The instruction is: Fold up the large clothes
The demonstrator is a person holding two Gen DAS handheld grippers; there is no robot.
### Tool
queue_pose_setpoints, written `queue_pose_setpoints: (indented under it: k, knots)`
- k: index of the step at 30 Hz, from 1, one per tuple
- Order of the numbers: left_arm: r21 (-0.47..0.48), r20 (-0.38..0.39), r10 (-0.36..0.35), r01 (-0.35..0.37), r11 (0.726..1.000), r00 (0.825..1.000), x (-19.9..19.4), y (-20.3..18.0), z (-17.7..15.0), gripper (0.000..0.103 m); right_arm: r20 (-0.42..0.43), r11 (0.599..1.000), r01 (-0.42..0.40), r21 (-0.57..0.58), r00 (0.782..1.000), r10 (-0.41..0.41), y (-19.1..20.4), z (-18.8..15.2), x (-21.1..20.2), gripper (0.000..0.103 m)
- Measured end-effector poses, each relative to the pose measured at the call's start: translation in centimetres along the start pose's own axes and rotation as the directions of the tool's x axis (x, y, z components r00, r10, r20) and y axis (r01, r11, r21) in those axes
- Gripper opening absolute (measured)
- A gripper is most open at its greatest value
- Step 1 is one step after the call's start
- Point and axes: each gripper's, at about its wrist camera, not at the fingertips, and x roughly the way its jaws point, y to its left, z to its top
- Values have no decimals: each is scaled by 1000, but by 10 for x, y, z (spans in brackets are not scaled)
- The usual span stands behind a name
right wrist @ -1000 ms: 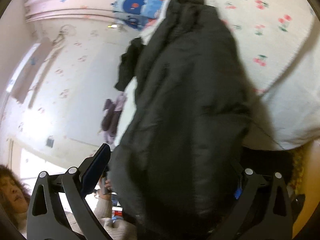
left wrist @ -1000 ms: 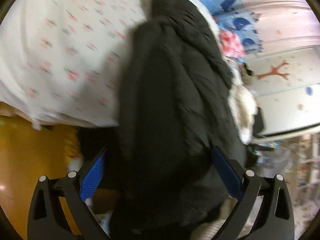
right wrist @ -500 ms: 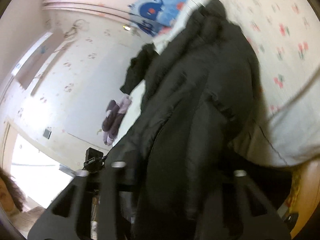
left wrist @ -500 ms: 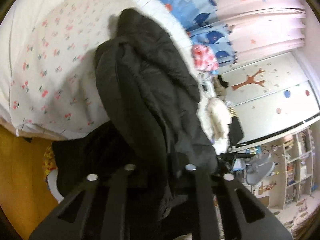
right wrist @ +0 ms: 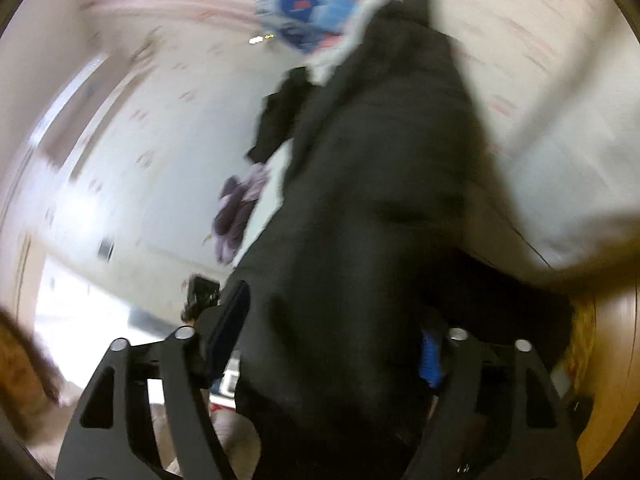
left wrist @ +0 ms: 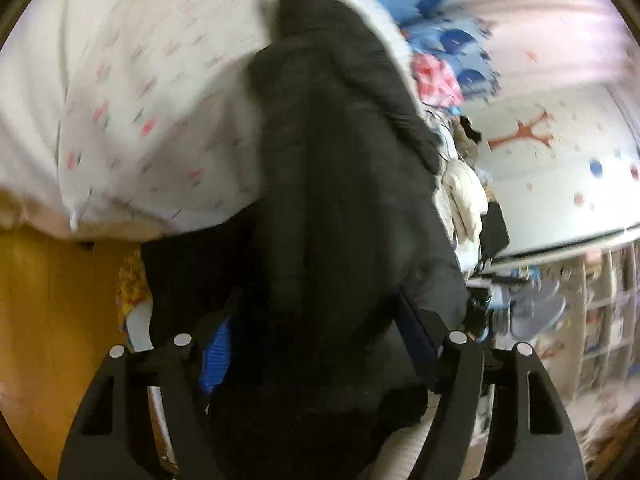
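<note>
A large black padded coat lies lengthwise on the bed and hangs over its near edge. In the right wrist view the same coat fills the middle. My left gripper straddles the coat's near end. Its jaws are opening, bulky fabric sits between them, and the blue pad on the left stands clear of the cloth. My right gripper straddles the same end from the other side. Its jaws are opening too, with fabric between them. The coat's hanging lower end is hidden behind both grippers.
A white quilt with small red flowers covers the bed, and a wooden bed frame runs below it. More clothes are heaped to the right of the coat. A purple garment and a dark one lie at the far bedside.
Both grippers were open a second ago, shut on the coat's near end half a second ago, and now stand apart again. Both views are blurred by movement.
</note>
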Motion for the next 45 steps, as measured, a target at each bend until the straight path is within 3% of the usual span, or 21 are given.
queue_pose_setpoints:
  k: [3, 8, 9, 11, 13, 14, 16, 19, 22, 24, 25, 27, 29, 31, 33, 34, 37, 42, 45]
  knots:
    - [-34, 17, -86, 87, 996, 996, 12, 12, -1, 82, 33, 997, -53, 61, 998, 51, -24, -4, 0, 86]
    - [-10, 1, -182, 182, 983, 983, 23, 1, 0, 84, 77, 979, -191, 69, 980, 186, -32, 1, 9, 87]
    - [14, -6, -167, 167, 986, 986, 27, -6, 0, 84, 66, 977, -207, 47, 977, 203, -26, 3, 15, 86]
    - [49, 16, -116, 116, 992, 993, 27, -17, 1, 84, 47, 981, -196, 1, 979, 196, -14, 7, 22, 69]
    - [60, 50, -90, 87, 994, 995, 22, -24, 3, 60, 31, 983, -176, -60, 983, 178, 2, 10, 23, 38]
    - [71, 66, -92, 87, 994, 994, 17, -28, 4, 38, 38, 981, -171, -87, 984, 175, 9, 11, 22, 33]
    - [102, 94, -98, 88, 991, 991, 9, -39, 4, 26, 53, 974, -177, -143, 981, 187, 29, 13, 17, 19]
    - [186, 125, -118, 93, 978, 985, -8, -63, 0, 14, 39, 955, -205, -213, 975, 218, 56, 7, 7, 17]
    - [269, 102, -163, 131, 954, 981, -22, -81, -8, 13, -25, 940, -216, -266, 976, 218, 79, -7, 3, 17]
    - [307, 40, -159, 140, 941, 986, -20, -83, -12, 13, -70, 943, -207, -259, 978, 195, 79, -15, 3, 22]
    - [309, 9, -141, 132, 942, 990, -15, -80, -11, 13, -83, 954, -178, -241, 983, 163, 73, -17, 6, 34]
    - [271, -45, -123, 131, 954, 991, -6, -63, -13, 18, -106, 972, -148, -183, 986, 130, 53, -26, 4, 51]
    - [215, -78, -120, 134, 967, 990, 2, -44, -14, 40, -126, 986, -107, -132, 988, 90, 33, -31, 4, 51]
    - [185, -74, -109, 121, 975, 991, 5, -30, -14, 49, -123, 988, -111, -106, 988, 98, 20, -39, 5, 52]
    - [178, -65, -109, 119, 977, 992, 8, -27, -15, 49, -90, 983, -136, -125, 988, 125, 23, -40, 4, 49]
    - [184, -46, -100, 106, 977, 994, 8, -30, -15, 49, -70, 979, -150, -134, 987, 142, 24, -40, 1, 41]
    - [206, 55, -103, 90, 974, 993, -5, -47, -10, 23, 39, 965, -194, -178, 978, 204, 37, -29, -7, 21]
    - [247, 157, -179, 137, 959, 971, -35, -73, -8, 13, 147, 931, -274, -240, 938, 314, 67, -19, -22, 15]
    - [320, 159, -274, 213, 923, 948, -53, -87, -14, 13, 159, 899, -326, -292, 911, 381, 92, -21, -35, 15]
